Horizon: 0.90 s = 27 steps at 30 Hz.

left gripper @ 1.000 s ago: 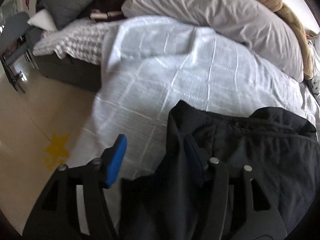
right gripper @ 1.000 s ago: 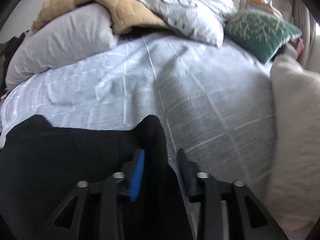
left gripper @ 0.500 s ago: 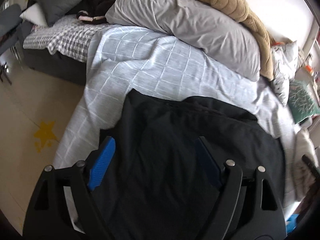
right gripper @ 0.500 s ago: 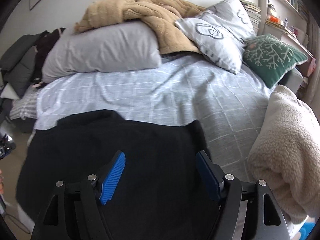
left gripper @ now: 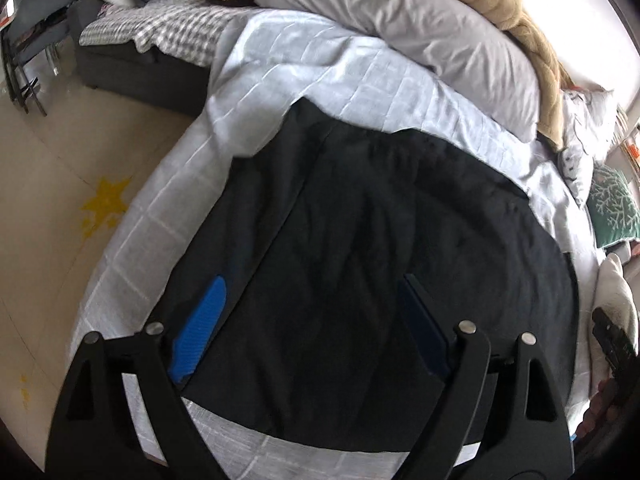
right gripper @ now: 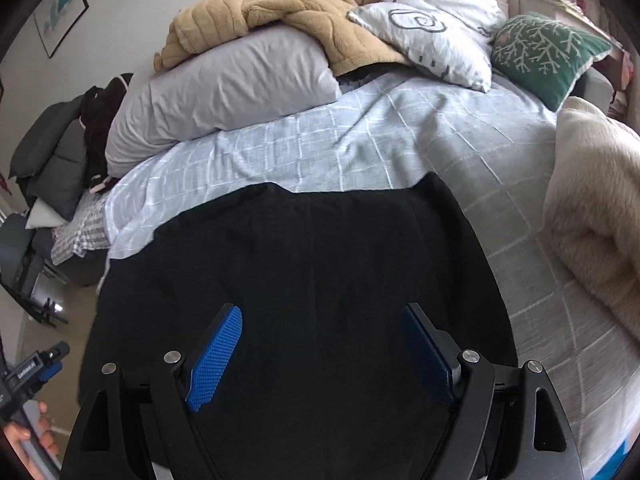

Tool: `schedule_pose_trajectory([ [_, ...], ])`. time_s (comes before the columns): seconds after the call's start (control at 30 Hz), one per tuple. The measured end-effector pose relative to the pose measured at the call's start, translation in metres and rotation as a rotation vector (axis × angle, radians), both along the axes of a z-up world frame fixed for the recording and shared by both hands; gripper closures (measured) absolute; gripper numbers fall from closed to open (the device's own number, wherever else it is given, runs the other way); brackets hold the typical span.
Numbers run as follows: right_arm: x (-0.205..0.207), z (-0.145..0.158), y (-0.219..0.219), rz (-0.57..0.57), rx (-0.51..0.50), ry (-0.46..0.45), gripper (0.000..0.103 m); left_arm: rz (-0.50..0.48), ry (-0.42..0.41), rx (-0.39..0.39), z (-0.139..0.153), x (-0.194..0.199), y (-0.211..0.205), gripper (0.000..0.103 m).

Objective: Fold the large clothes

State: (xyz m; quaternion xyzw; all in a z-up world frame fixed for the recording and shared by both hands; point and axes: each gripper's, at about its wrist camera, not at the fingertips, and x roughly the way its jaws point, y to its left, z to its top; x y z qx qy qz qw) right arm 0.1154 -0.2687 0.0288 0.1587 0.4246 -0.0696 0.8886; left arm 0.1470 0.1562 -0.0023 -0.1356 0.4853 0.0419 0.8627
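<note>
A black garment (left gripper: 380,248) lies spread flat across the near half of a bed covered in a pale blue-grey checked duvet (left gripper: 328,80), its far edge reaching about midway up the bed and its near edge close to the bed's foot. The left gripper (left gripper: 312,320) hangs over the near left part of the cloth, its jaws having just swung wide apart, nothing pinched between the blue pads (left gripper: 200,332); the garment simply lies beneath them. The right gripper (right gripper: 320,344) hovers over the garment's near right part in the same way, its jaws also just opened wide and holding nothing. At the head of the bed a long grey pillow (right gripper: 224,92) carries a rumpled tan blanket (right gripper: 288,20), with a white patterned cushion (right gripper: 432,28) and a green cushion with a pale branch design (right gripper: 548,52) alongside. A cream fleece throw (right gripper: 596,216) is heaped along the bed's right side. To the left, a dark low sofa holds a grey-checked cloth (left gripper: 160,28), and a yellow star (left gripper: 104,204) marks the beige floor (left gripper: 48,160). Framed pictures (right gripper: 60,12) hang on the white wall, and shelves crowd the far right corner.
</note>
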Motion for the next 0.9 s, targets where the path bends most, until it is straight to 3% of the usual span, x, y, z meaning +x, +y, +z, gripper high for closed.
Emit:
schedule_pose_trajectory([
  [0.13, -0.006, -0.028, 0.004, 0.001, -0.068, 0.01, 0.02, 0.127, 0.003, -0.047, -0.016, -0.015, 0.023, 0.016],
  [0.33, -0.001, -0.034, 0.021, 0.092, -0.088, 0.018, 0.02, 0.273, 0.105, -0.081, -0.038, -0.028, 0.04, 0.016],
  [0.43, -0.002, -0.034, 0.032, 0.146, -0.093, 0.03, 0.02, 0.286, 0.135, -0.126, -0.047, -0.027, 0.037, 0.016],
  [0.67, 0.006, -0.048, 0.057, 0.236, -0.117, 0.073, 0.02, 0.371, 0.092, -0.171, -0.046, -0.041, 0.034, 0.016],
  [0.83, 0.007, -0.057, 0.072, 0.284, -0.174, 0.098, 0.02, 0.451, 0.162, -0.16, -0.054, -0.052, 0.042, 0.016],
  [0.9, 0.007, -0.056, 0.076, 0.299, -0.169, 0.098, 0.02, 0.474, 0.196, -0.198, -0.063, -0.053, 0.047, 0.016],
])
